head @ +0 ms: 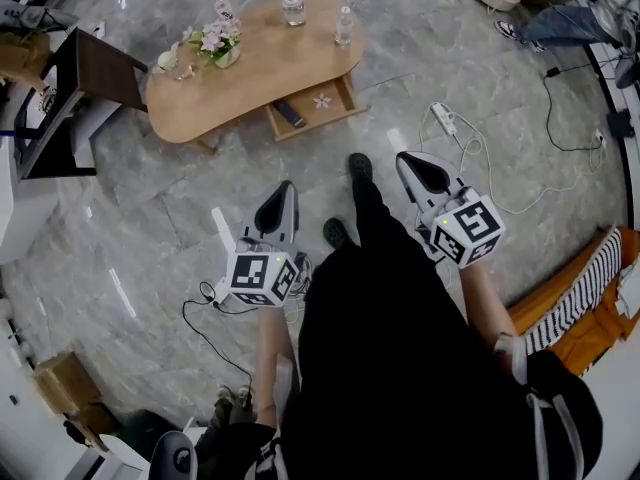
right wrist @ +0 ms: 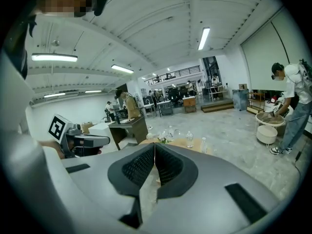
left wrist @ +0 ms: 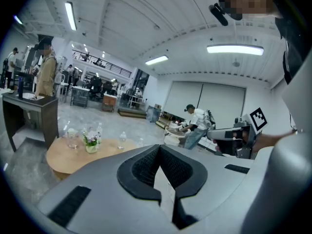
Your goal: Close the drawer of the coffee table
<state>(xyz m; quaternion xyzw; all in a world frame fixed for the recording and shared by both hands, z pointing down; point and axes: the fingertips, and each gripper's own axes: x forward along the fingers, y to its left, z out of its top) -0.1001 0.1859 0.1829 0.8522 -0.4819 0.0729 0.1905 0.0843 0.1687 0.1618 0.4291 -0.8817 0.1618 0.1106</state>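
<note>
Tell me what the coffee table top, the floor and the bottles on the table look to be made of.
Kidney-shaped tan coffee table top: looks like wood or wood veneer, matte; warm even tone, no glare.
Grey floor: polished stone or stone-look tile; pale veining, joint lines and streaks of reflected light.
Three small clear bottles: probably plastic; see-through, but too small to rule out glass.

A low coffee table [head: 270, 63] with a light wooden, bean-shaped top stands on a grey marbled floor [head: 150, 238], in the upper middle of the head view. Its drawer [head: 345, 96] is pulled open, sticking out from under the top's near edge toward the right end. The drawer is a shallow wooden tray of the same light wood, level, with its inside in plain view. In the left gripper view the table's rounded top [left wrist: 61, 157] appears low at the left.
</note>
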